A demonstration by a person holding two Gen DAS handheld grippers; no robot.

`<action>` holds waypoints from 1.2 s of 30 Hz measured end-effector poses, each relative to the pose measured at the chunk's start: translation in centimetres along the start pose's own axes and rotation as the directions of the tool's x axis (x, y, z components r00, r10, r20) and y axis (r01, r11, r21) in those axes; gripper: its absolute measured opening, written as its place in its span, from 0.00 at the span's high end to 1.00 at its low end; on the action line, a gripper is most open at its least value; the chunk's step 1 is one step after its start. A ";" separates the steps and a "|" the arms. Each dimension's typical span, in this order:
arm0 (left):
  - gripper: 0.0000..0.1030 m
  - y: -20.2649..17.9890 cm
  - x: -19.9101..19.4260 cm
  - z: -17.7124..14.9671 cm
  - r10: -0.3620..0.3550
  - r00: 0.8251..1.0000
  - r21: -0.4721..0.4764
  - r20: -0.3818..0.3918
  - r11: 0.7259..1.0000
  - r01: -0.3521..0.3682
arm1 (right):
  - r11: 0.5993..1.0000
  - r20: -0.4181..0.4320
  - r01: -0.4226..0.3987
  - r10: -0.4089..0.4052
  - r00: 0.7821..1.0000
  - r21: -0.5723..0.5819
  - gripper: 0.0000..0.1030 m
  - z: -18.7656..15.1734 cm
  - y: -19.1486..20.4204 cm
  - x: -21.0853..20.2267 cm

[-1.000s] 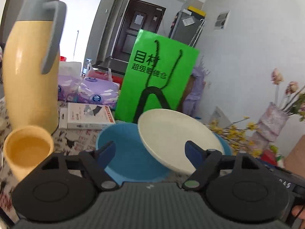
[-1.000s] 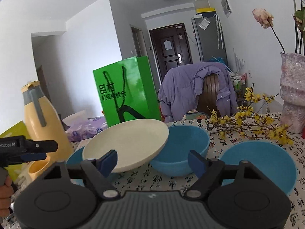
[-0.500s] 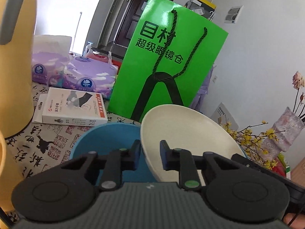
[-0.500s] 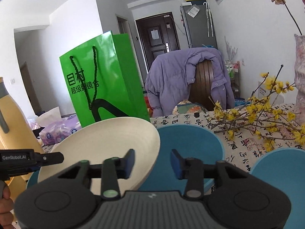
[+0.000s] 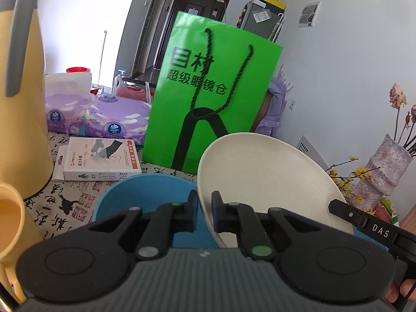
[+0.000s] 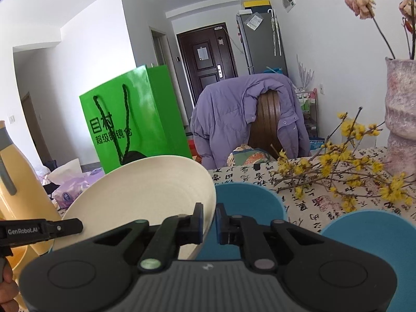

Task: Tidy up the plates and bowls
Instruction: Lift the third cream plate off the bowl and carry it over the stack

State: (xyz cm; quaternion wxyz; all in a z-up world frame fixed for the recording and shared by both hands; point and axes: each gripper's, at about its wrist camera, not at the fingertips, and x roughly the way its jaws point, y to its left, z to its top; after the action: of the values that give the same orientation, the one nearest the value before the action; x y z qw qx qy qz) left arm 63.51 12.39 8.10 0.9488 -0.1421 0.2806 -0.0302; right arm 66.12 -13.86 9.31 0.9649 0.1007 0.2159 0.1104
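While tilted, cream plate (image 5: 262, 182) looks plain.

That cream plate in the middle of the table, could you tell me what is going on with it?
A person with a handheld gripper in each hand is gripping the round cream plate from both sides. The left gripper is shut on one edge of the rim and the right gripper is shut on the opposite edge. The plate sits tilted, partly over a blue bowl on the left. Two more blue bowls sit on the patterned tablecloth to the right.
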 end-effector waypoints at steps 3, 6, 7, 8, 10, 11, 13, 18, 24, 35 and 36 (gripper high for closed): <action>0.90 -1.8 -1.3 -0.2 -0.014 1.000 0.015 0.001 1.000 0.014 | 1.000 0.013 0.013 -0.013 1.000 0.008 0.91 0.4 -0.7 -1.9; 0.89 -4.1 -2.7 -0.9 -0.037 0.999 0.029 0.000 0.999 0.037 | 0.999 0.030 0.030 -0.031 0.999 0.017 0.92 0.8 -1.8 -4.5; 0.89 -4.9 -3.2 -1.2 -0.046 0.999 0.031 0.001 0.998 0.046 | 0.999 0.036 0.037 -0.038 0.999 0.021 0.92 0.9 -2.4 -5.5; 0.89 -5.7 -3.7 -1.5 -0.053 0.999 0.032 0.001 0.998 0.053 | 0.999 0.041 0.045 -0.046 0.998 0.023 0.92 1.0 -2.9 -6.6; 0.89 -7.2 -4.8 -2.3 -0.063 0.998 0.032 0.000 0.997 0.063 | 0.998 0.043 0.063 -0.064 0.997 0.019 0.92 1.0 -3.8 -8.4; 0.89 -7.9 -5.4 -2.8 -0.067 0.998 0.027 -0.002 0.997 0.067 | 0.997 0.048 0.070 -0.071 0.996 0.020 0.92 0.9 -4.4 -9.6; 0.90 -9.3 -6.8 -3.7 -0.074 0.997 0.027 -0.002 0.997 0.074 | 0.997 0.051 0.075 -0.077 0.996 0.024 0.92 0.7 -5.4 -11.6; 0.89 -11.9 -10.9 -6.2 -0.090 0.996 0.023 0.020 0.996 0.090 | 0.996 0.069 0.085 -0.086 0.994 0.013 0.92 -0.2 -7.2 -17.0; 0.89 -13.6 -16.1 -10.7 -0.094 0.995 0.030 0.044 0.995 0.092 | 0.998 0.079 0.063 -0.065 0.995 0.024 0.91 -3.3 -8.7 -23.4; 0.89 -14.4 -24.9 -20.6 -0.082 0.993 0.028 0.080 0.996 0.080 | 0.998 0.021 0.021 -0.022 1.000 0.062 0.90 -13.6 -10.2 -33.3; 0.90 -14.3 -25.8 -21.8 -0.083 0.993 0.032 0.085 0.996 0.081 | 0.998 0.009 0.015 -0.016 1.000 0.065 0.90 -14.6 -10.3 -33.9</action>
State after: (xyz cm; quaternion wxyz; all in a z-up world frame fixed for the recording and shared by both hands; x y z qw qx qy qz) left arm 30.40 -3.30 8.27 0.9599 -0.1411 0.2329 -0.0672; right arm 31.58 -30.28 7.24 0.9630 0.1307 0.2157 0.0955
